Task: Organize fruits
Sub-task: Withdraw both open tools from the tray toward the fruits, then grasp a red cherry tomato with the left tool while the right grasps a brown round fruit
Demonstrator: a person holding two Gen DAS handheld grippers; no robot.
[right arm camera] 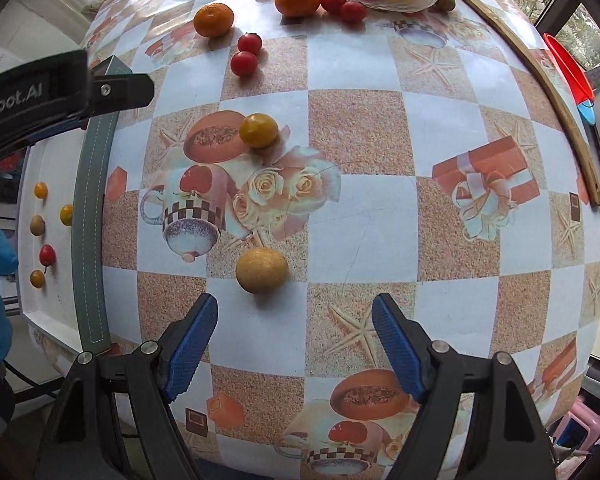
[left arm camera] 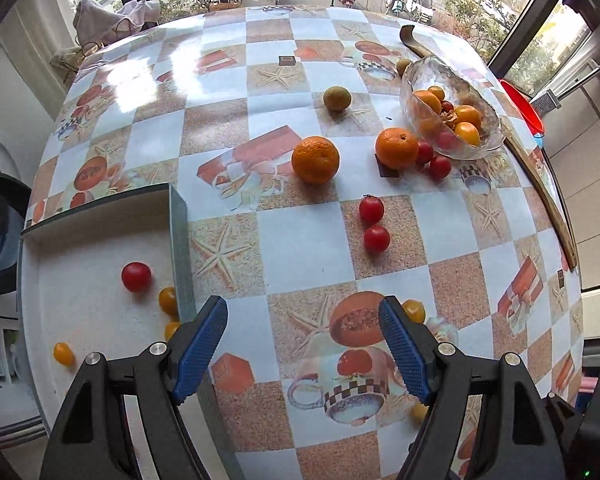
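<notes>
Both tools gape wide and empty above the desk (right arm camera: 360,216). The left tool (left arm camera: 303,344) hangs by the tray (left arm camera: 84,280) at lower left, which holds small tomatoes. The right tool (right arm camera: 294,340) hovers just below a tan round fruit (right arm camera: 262,270); oranges (left arm camera: 315,159) and the glass bowl (left arm camera: 452,108) lie upper right.

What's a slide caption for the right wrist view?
Right gripper hovers with open jaws above a tan round fruit on the checkered tablecloth, tray at left.
</notes>
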